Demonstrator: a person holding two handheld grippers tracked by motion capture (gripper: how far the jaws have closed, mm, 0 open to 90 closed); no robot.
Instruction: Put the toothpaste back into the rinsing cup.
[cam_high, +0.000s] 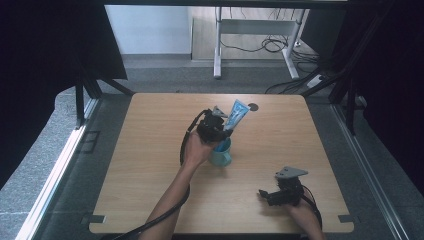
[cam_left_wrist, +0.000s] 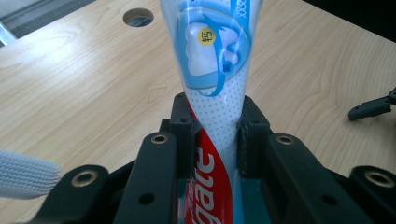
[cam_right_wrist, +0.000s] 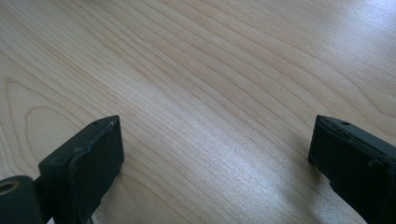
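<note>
Partly done, by the look of it: toothpaste tube (cam_left_wrist: 215, 93) clamped between the jaws of the left gripper (cam_high: 216, 131), held upright with its lower end going down into the teal cup (cam_high: 221, 154) near the middle of the table (cam_high: 150, 165). Cannot tell whether the tube's foot rests on the cup's bottom. Left to do, as judged: settle the tube fully, let go, draw the hand clear. Just beside that grip, at the left edge of the left gripper view, a white bristled thing (cam_left_wrist: 25, 173), likely a toothbrush head. Farther right, near the table's front edge, right gripper (cam_high: 272, 196) lying low over bare wood, jaws wide apart, holding nothing. Light wood-grain top, round cable hole (cam_high: 253, 106) at the far edge. Beyond, grey floor, white desk legs (cam_high: 218, 47), loose cables (cam_high: 272, 46), dark curtains at both sides.
</note>
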